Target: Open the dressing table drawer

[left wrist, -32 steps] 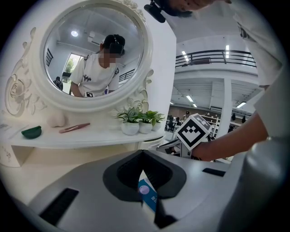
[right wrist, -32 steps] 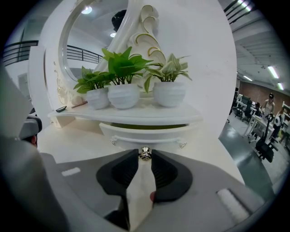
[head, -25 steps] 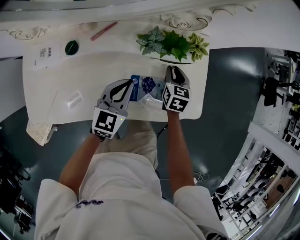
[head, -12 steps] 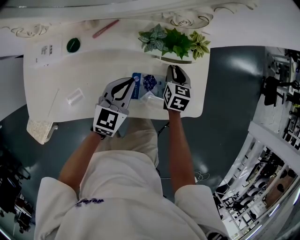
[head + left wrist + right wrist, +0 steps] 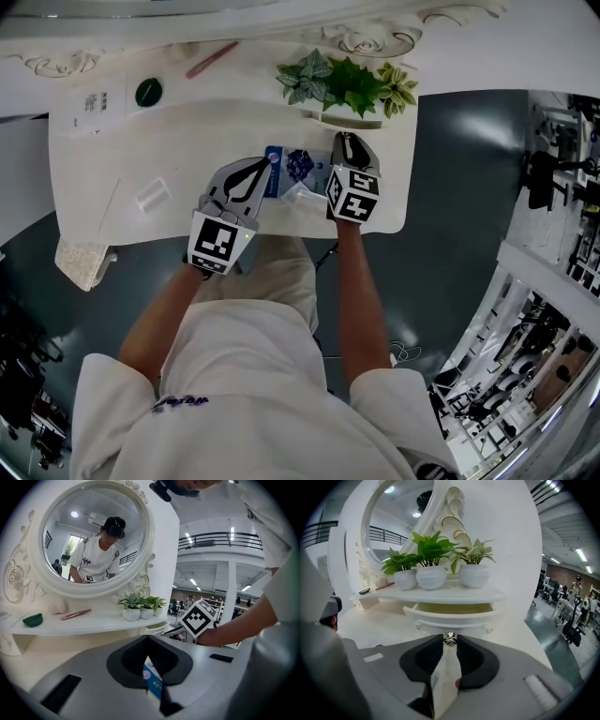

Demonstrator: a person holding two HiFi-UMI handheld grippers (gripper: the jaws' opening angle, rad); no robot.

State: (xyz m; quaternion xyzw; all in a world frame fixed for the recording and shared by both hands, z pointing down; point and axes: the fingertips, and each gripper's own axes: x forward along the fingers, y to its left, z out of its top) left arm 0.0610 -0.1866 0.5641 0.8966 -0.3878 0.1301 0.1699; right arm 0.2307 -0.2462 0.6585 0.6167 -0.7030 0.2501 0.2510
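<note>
Stretching across the scene, the white tabletop carries the small drawer under the plant shelf, and it's already standing partly out. Right tongs are pinched tight on its little metal knob, so pull straight back and level, grip firm, no twisting. Left tongs sit fully closed and empty over the tabletop.

Both grippers held forward, side by side, on bare arms.
The left forearm and right forearm reach ahead. The left gripper has its jaws pressed together on nothing, while the right gripper, tilted further down, pinches a small metal drawer knob at its jaw tips.
</note>
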